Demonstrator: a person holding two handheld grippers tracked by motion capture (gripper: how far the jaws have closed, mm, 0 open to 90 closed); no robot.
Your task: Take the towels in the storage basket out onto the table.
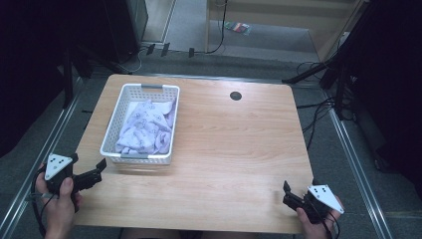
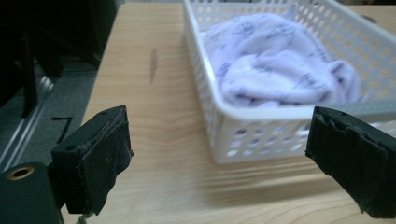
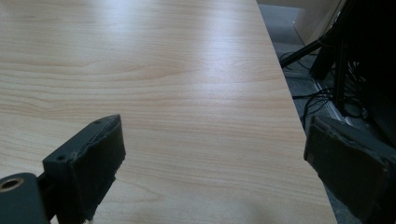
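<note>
Hands come in from the bottom corners of the high view, each wrapped around a black claw topped with a grey three-cornered plate. The left hand (image 1: 58, 199) sits at the near left corner of the desk (image 1: 224, 149), and its left claw (image 1: 97, 172) points up and to the right, towards the near end of the white basket (image 1: 113, 130). In the left gripper view the two padded jaws stand wide apart with nothing between them; the basket's near corner lies just beyond the gap, close but not touched. The right hand (image 1: 318, 219) rests at the near right corner of the desk, well apart from the basket, and its right claw (image 1: 288, 195) points up and to the left across bare wood. In the right gripper view its jaws also stand wide apart, empty, with the desk's right edge running between them.

The basket is a white plastic tray with perforated walls and grey strips at both short ends, standing lengthwise on the left part of the desk. Inside it lies a pale lilac cloth (image 1: 147, 129) with a small dark printed pattern, crumpled into soft folds and bunched loosely; in the left gripper view the cloth (image 2: 280, 65) rises above the rim of the basket (image 2: 261, 135). A small dark round hole (image 1: 236, 95) sits in the desk farther back.
</note>
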